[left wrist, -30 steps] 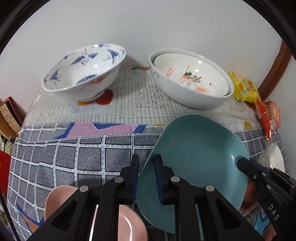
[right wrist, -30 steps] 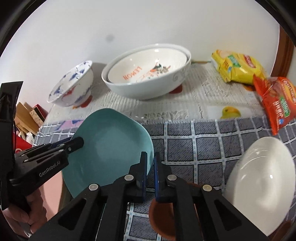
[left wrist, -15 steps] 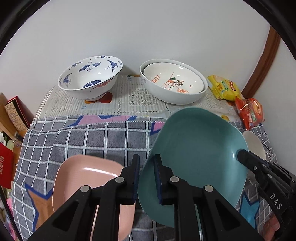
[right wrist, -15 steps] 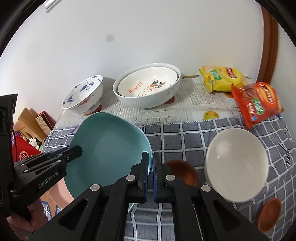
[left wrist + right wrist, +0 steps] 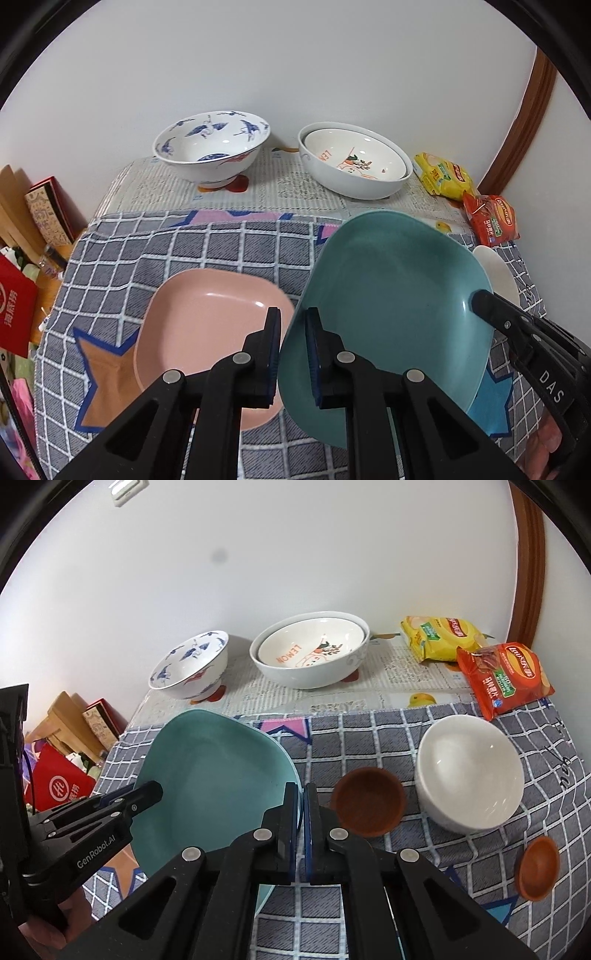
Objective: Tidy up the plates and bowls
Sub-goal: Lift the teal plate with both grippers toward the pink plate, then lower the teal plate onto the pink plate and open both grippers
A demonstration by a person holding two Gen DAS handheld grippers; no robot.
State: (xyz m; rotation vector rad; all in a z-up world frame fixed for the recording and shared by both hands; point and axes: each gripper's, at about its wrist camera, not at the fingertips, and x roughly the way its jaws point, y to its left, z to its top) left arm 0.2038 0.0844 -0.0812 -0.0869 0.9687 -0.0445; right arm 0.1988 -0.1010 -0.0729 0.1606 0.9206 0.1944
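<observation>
Grippers first: the left hand-held gripper (image 5: pixel 291 354) has its two fingers pinched onto the near left rim of the teal rounded-square plastic plate (image 5: pixel 391 295), and the right hand-held gripper (image 5: pixel 301 834) is clamped on the opposite rim of that same plate, fingers nearly together with the thin edge between them. The plate hangs tilted between the two, lifted off the grey checked tablecloth (image 5: pixel 192 247), its hollow facing up and toward the cameras. Just left of it, and partly under the left gripper's fingers, a pink rounded-square plastic plate (image 5: pixel 207 325) lies flat on the cloth. On the right side, a small brown round dish (image 5: pixel 369 801) sits close beside the right gripper's tips, a plain white ceramic bowl (image 5: pixel 469 771) stands just beyond it, and a second small brown dish (image 5: pixel 539 867) rests nearer the table's right edge. Further back, on a pale newsprint-patterned mat (image 5: pixel 280 184), stands a white bowl painted with blue cranes (image 5: pixel 210 144). Beside it sits a large white bowl (image 5: pixel 354 184) with a lemon-print bowl (image 5: pixel 354 155) nested inside. Against the wall at the far right lie a yellow snack bag (image 5: pixel 439 635) and a red snack bag (image 5: pixel 506 675).
</observation>
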